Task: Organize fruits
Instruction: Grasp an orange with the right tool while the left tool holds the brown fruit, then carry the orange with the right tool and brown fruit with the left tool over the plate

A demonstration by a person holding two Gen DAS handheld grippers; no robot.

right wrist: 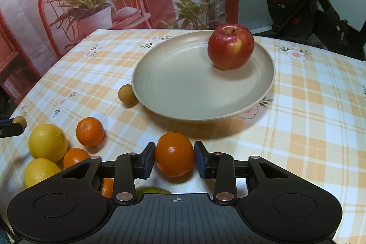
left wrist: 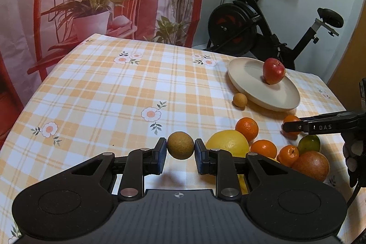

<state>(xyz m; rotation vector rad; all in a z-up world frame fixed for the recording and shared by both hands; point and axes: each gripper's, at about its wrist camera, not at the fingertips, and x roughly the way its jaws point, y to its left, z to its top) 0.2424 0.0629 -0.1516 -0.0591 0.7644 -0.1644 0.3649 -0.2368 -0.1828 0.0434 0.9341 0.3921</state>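
Observation:
My left gripper (left wrist: 180,149) is shut on a small round brown fruit (left wrist: 180,145), held just above the checked tablecloth. My right gripper (right wrist: 175,158) is shut on an orange tangerine (right wrist: 175,156), low over the cloth in front of the beige plate (right wrist: 183,88). A red apple (right wrist: 230,46) stands on the plate's far right side. A second small brown fruit (right wrist: 126,94) lies against the plate's left rim. In the left wrist view the right gripper (left wrist: 286,127) comes in from the right, with the plate (left wrist: 251,88) and apple (left wrist: 273,71) behind it.
Loose fruit lies in a cluster: a lemon (left wrist: 228,144), tangerines (left wrist: 247,125), a green citrus (left wrist: 309,144) and a large reddish fruit (left wrist: 312,165). An exercise bike (left wrist: 251,22) stands beyond the table's far right edge. A printed backdrop hangs behind the table.

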